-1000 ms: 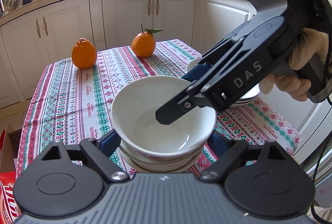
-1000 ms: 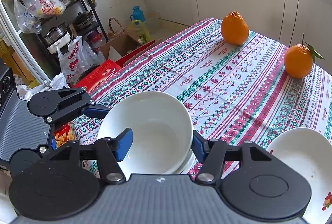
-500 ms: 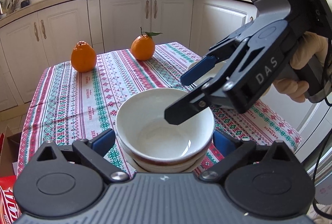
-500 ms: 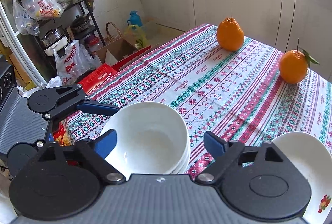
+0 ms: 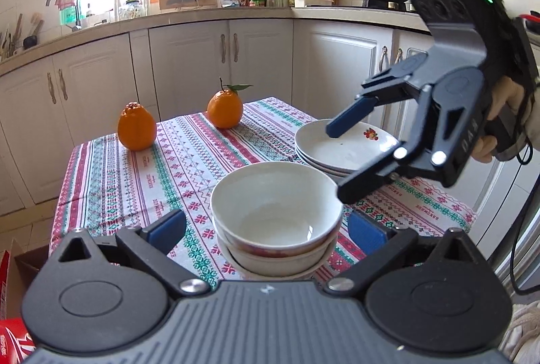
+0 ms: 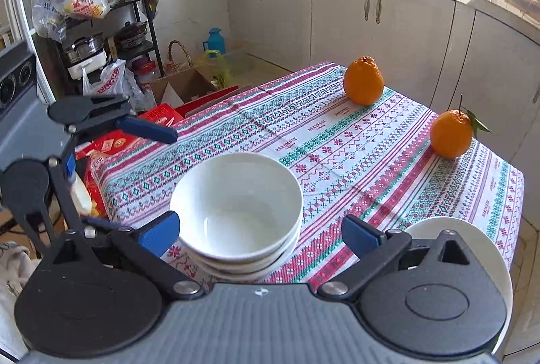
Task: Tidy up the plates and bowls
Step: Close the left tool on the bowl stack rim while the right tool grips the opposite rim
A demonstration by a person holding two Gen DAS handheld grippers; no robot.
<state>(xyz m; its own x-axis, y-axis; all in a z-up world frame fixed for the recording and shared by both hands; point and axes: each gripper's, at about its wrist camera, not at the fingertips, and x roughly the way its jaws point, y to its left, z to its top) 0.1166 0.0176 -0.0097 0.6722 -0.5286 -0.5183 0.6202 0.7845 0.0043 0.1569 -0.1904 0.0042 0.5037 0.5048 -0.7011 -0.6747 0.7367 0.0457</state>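
A table under a striped, patterned tablecloth [image 5: 111,182] is filling the middle of both views, with white kitchen cabinets [image 5: 189,60] running along behind it. Near the table's close edge, a stack of 3 white bowls [image 5: 275,222] is sitting nested and upright, empty inside. To its right and a little farther back in the left wrist view, a stack of white plates [image 5: 341,149] is resting on the cloth, the top 1 showing a small red flower print. At the far side 2 oranges are standing well apart: a knobbly orange [image 5: 136,128] on the left and a leafy orange [image 5: 224,109] to its right.

The left gripper [image 5: 266,229] is hanging just in front of the bowls, its blue pads standing wide on either side of the stack without touching it. The right gripper [image 6: 260,234] is likewise spread wide, having just been opening, with nothing pressed between its pads. A gloved hand [image 5: 506,117] is holding it at the right.
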